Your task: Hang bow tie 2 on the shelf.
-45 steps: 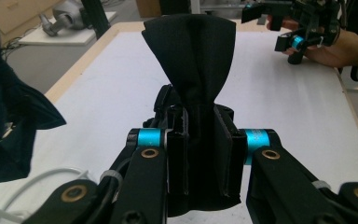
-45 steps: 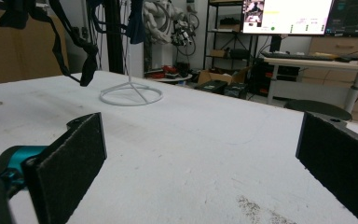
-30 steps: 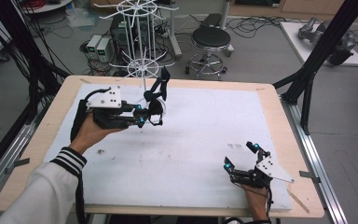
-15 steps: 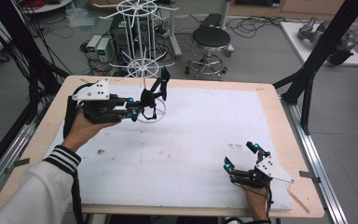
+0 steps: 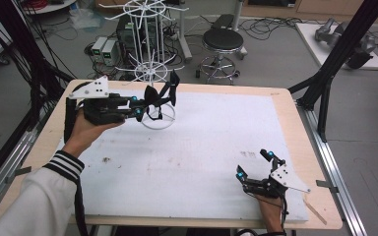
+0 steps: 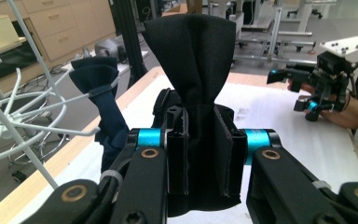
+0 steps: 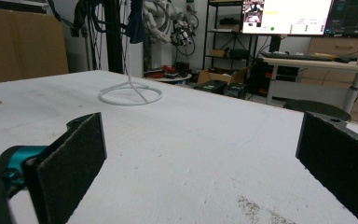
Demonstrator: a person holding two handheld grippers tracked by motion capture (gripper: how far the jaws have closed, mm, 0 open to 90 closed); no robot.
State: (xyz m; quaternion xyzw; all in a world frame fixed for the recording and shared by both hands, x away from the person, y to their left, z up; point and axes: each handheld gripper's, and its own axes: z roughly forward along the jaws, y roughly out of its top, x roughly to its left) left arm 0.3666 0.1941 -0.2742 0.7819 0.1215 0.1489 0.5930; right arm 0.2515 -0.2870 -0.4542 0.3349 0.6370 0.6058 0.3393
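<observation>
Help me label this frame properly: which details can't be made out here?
- Black cloth: its lower end, left gripper view, hidden between the left gripper's jaws.
- Dark blue cloth: its bottom, behind that gripper.
- White rack: its top, high view, cut by the frame edge.
- Monitor text, right gripper view: too small.

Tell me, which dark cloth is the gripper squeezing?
The black cloth, pinched between the left gripper jaws. The navy cloth hangs on the white rack.

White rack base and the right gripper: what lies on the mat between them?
Nothing: in the right gripper view, bare white mat runs from the open right gripper to the rack's ring base.
</observation>
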